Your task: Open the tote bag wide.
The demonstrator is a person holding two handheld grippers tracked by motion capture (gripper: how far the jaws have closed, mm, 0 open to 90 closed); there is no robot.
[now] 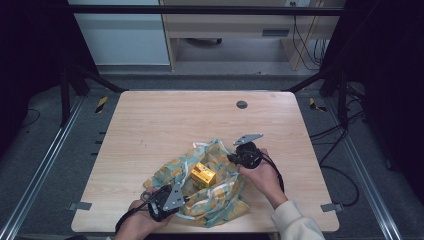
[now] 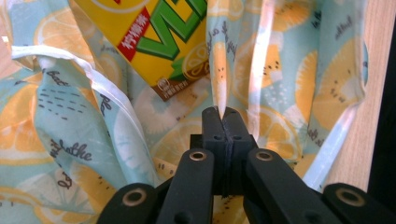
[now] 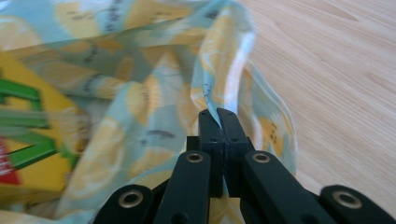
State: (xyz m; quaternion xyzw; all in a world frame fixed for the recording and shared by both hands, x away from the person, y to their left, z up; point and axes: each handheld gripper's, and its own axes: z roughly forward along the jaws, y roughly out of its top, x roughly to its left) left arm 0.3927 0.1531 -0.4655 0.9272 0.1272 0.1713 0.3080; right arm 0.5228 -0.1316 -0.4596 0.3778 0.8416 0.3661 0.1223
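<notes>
Both sets of tongs clamping the same lemon-print cloth (image 1: pixel 212 187): left gripper (image 2: pixel 223 111) pinching a raised fold of it with jaws pressed together, right gripper (image 3: pixel 218 113) nipping the cloth's white-trimmed edge, jaws likewise together on the fabric. Lying crumpled on the near half of the wooden table (image 1: pixel 165 120), the cloth spreading between the two hands, pale blue with orange and yellow citrus slices and a white hem. Sitting in the middle of it, a yellow drink carton (image 1: pixel 202 174) with green lettering and a red patch, tilted, resting on the fabric and looming just beyond the left gripper's tips in the left gripper view. Coming in at the bottom of the high view, the left hand (image 1: pixel 140 222) near the table's front edge and the right hand (image 1: pixel 262 175) at the cloth's far right side, its sleeve pale. Farther off, a small dark round insert (image 1: pixel 241 104) toward the table's far edge, well apart from the cloth.
</notes>
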